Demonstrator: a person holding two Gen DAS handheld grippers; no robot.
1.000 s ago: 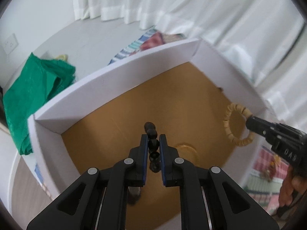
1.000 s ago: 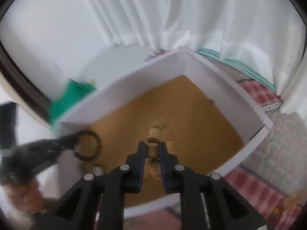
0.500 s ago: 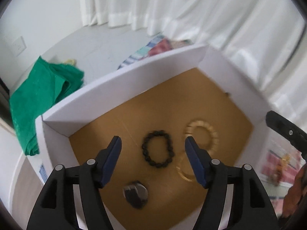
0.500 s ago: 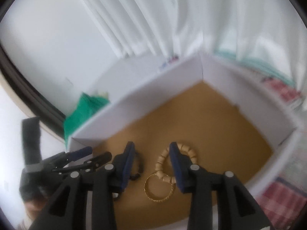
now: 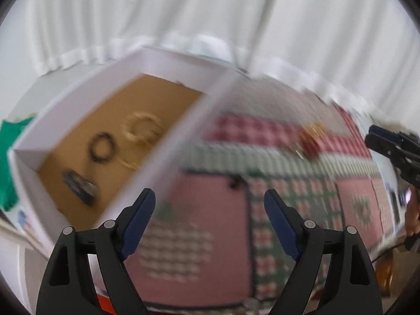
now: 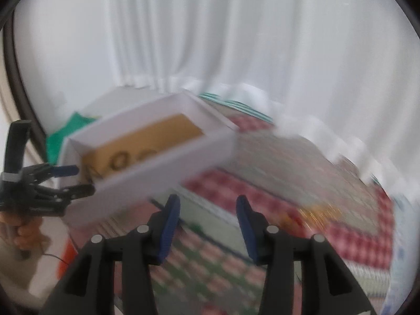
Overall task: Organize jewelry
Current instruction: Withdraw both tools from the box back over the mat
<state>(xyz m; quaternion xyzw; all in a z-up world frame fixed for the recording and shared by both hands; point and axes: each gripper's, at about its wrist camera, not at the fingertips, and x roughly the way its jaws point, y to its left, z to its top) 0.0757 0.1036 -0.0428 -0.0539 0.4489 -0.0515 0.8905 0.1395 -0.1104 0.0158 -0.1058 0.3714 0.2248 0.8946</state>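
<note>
In the box (image 5: pixel 78 99) near the cloth's (image 5: pixel 262 210) left edge lie my black ring (image 5: pixel 101 147), pale ring (image 5: pixel 143 127) and more, while my left gripper (image 5: pixel 208 210) and right gripper (image 6: pixel 208 216), jaws just opened and empty, must fetch the gold bits (image 5: pixel 313 131) by the far right edge.

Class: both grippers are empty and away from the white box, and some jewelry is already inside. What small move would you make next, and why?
Probably carry the right gripper on toward the gold-coloured jewelry lying on the patterned cloth. Its jaws have just been opening, nothing is between them, and the black bracelet and tan beaded bracelet already lie in the white box. The blur hides what that piece is.
</note>
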